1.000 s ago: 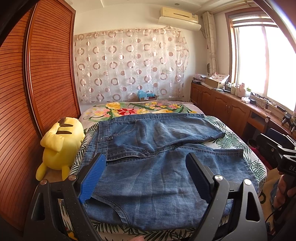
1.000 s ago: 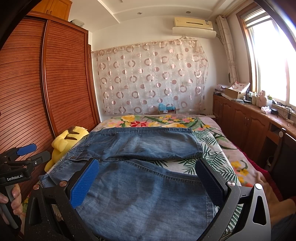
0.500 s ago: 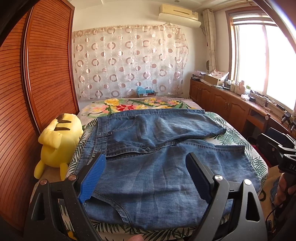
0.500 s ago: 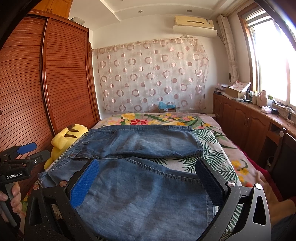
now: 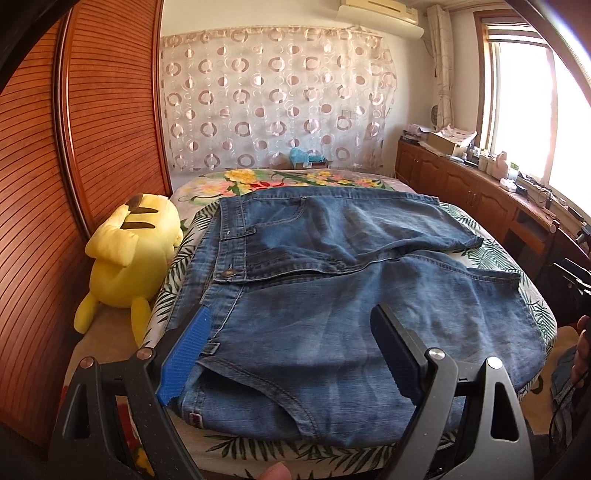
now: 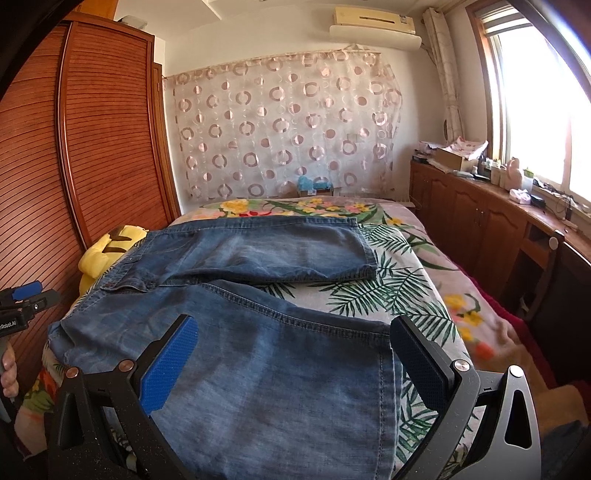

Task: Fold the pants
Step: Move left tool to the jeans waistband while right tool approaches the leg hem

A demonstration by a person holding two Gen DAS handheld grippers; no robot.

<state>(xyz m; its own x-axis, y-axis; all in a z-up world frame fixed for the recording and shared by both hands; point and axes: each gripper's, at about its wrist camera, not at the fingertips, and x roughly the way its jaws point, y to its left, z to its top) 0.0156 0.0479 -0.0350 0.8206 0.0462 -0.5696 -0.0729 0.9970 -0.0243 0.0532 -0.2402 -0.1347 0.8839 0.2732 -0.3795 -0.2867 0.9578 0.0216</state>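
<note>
At the bottom of the left wrist frame our left gripper [image 5: 291, 350] stands wide open, holding nothing, its blue-padded fingers [image 5: 184, 354] poised over the near edge of the jeans [image 5: 332, 295]; in the right wrist frame our right gripper [image 6: 295, 365] is likewise spread wide and empty above the near leg. The jeans lie flat across the bed [image 5: 532, 306], filling the centre of both frames, waistband toward the left, one leg nearer us and the other behind it. The bedspread [image 6: 399, 284] shows green fronds and bright flowers. At centre left a yellow plush toy [image 5: 129, 254] sits just beside the waistband, against the slatted wooden wardrobe [image 5: 110, 122]. Along the right edge run wooden cabinets [image 6: 476, 221] under a sunlit window [image 6: 535, 103]. Farthest back, a circle-patterned curtain [image 5: 277, 96] hangs below an air conditioner [image 6: 373, 26] at the upper right.
</note>
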